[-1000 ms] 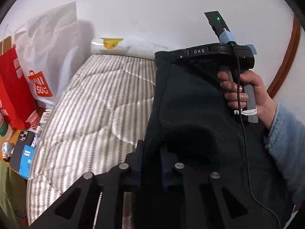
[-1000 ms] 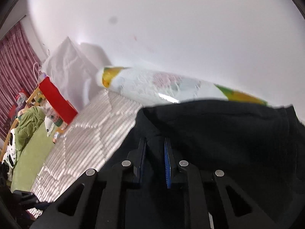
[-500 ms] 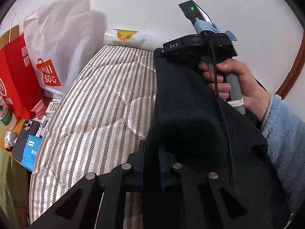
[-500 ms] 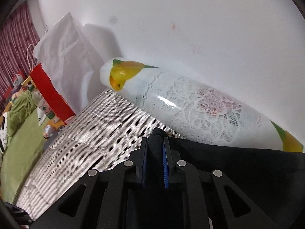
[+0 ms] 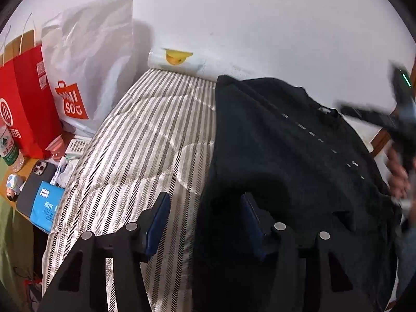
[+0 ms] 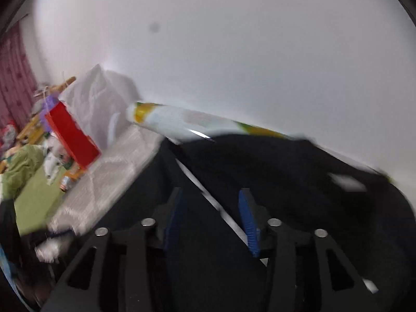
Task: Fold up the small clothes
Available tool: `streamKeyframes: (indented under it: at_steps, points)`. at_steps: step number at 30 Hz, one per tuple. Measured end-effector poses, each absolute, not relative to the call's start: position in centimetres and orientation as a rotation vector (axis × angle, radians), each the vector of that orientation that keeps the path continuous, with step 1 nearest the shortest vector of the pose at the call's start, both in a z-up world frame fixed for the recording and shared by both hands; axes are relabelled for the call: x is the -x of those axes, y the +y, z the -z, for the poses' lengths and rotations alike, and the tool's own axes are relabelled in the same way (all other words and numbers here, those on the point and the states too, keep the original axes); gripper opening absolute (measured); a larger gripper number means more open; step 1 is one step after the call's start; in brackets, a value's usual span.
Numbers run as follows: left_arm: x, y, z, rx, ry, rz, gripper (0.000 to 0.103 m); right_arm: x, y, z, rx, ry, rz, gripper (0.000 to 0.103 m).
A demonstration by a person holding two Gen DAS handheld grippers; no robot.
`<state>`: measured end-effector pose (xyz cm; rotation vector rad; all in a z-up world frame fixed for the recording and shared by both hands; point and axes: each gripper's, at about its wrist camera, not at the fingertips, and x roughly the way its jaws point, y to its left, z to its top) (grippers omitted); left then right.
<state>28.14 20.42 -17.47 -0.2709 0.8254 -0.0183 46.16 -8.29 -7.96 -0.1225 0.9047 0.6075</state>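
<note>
Left wrist view: both tongs are letting go of the dark fuzzy garment (image 5: 280, 161) on the bed.

The soft black cloth lies on the grey and white striped mattress (image 5: 145, 150), with its long side running from the near edge up toward the white wall. The left tongs (image 5: 205, 215) are opening, and the cloth's edge hangs between the blue pads (image 5: 158, 215) but nothing squeezes it. In the right wrist view the right tongs (image 6: 212, 215) are opening too, just above the same cloth, with no pinch on it. That picture is blurry. The cloth sits right under and ahead of both tongs, more to the right of the left ones. I think the left tongs are nearer to its free left edge, so they look best placed for the next fold.
</note>
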Motion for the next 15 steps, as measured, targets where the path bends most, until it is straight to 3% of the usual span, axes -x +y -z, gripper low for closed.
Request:
streamKeyframes:
  at_steps: [2, 9, 15]
  points:
    - [-27.8, 20.1, 17.0, 0.266, 0.812, 0.029, 0.054, -43.3, -13.6, 7.1, 0.125, 0.890, -0.516, 0.057]
    - [-26.2, 18.0, 15.0, 0.236, 0.766, 0.045, 0.055, -35.0, -31.9, 7.1, 0.041, 0.924, -0.205, 0.064]
    - [-23.8, 15.5, 13.9, 0.244, 0.778, 0.104, 0.058, -31.3, -37.8, 10.7, -0.121, 0.989, -0.170, 0.065]
